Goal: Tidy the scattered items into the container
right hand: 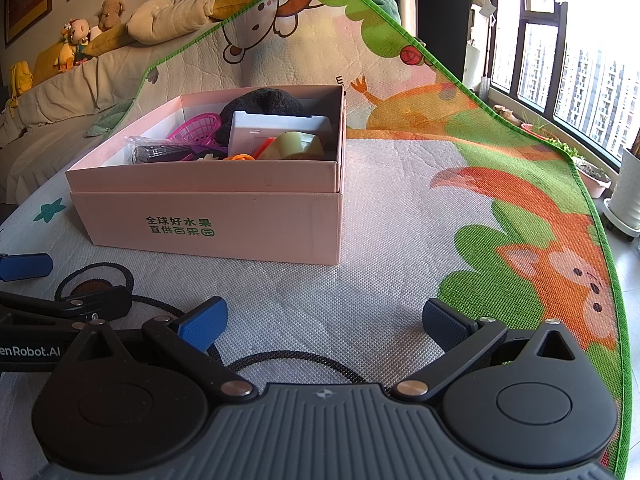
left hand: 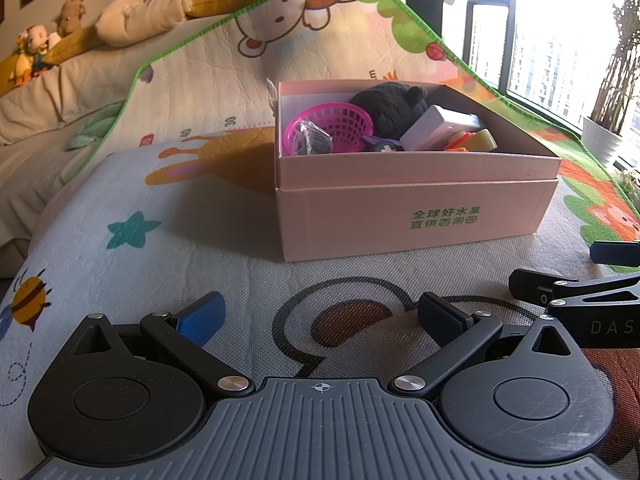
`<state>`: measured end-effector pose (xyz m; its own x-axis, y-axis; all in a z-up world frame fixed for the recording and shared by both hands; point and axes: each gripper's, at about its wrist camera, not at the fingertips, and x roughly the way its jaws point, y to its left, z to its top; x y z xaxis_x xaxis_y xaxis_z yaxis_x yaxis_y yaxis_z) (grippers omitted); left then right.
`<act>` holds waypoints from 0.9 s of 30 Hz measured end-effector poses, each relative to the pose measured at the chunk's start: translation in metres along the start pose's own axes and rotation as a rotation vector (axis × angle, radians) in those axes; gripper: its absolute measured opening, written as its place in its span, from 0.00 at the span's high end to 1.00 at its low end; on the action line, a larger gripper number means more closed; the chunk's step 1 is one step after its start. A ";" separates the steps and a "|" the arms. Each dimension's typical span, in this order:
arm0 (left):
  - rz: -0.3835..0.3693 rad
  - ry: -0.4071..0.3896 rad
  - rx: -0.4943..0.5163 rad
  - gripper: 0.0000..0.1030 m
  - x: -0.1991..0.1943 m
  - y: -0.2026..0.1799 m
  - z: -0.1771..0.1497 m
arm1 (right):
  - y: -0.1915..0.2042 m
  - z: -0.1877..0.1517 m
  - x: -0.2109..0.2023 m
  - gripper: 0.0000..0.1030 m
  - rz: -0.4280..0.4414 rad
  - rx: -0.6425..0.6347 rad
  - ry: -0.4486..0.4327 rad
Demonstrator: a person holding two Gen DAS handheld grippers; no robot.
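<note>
A pink cardboard box (left hand: 416,216) (right hand: 208,228) with green lettering stands on the play mat. Inside it lie a black plush toy (left hand: 394,104) (right hand: 264,102), a magenta basket (left hand: 332,126) (right hand: 198,128), a white rectangular box (left hand: 436,128) (right hand: 276,130), a yellowish tape roll (left hand: 484,140) (right hand: 298,146), orange pieces (right hand: 240,157) and a clear bag of dark items (right hand: 154,152). My left gripper (left hand: 322,318) is open and empty, low over the mat in front of the box. To the box's right, my right gripper (right hand: 324,320) is also open and empty; it shows sideways in the left wrist view (left hand: 560,280).
The cartoon play mat (right hand: 400,208) with a green border covers the surface and rises behind the box. A black cable (right hand: 280,360) lies on the mat under the right gripper. A sofa with plush toys (left hand: 36,52) is at the left, windows and potted plants (right hand: 624,192) at the right.
</note>
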<state>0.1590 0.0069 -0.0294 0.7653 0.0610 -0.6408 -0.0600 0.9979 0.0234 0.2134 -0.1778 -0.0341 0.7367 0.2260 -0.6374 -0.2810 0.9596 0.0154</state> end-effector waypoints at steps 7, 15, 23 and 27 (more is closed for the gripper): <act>0.000 0.000 0.000 0.00 0.000 0.000 0.000 | 0.000 0.000 0.000 0.00 0.000 0.000 0.000; 0.001 0.000 0.001 0.00 0.000 0.000 0.000 | 0.000 0.000 0.000 0.00 0.000 0.000 0.000; -0.003 0.001 -0.006 0.00 -0.001 -0.002 0.000 | 0.000 0.000 0.000 0.00 0.000 0.000 0.000; -0.008 0.003 -0.009 0.00 -0.001 -0.001 0.001 | 0.000 0.000 0.000 0.00 0.000 0.000 0.000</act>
<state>0.1591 0.0057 -0.0283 0.7639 0.0534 -0.6431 -0.0597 0.9981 0.0120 0.2130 -0.1776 -0.0339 0.7366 0.2262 -0.6374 -0.2811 0.9595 0.0157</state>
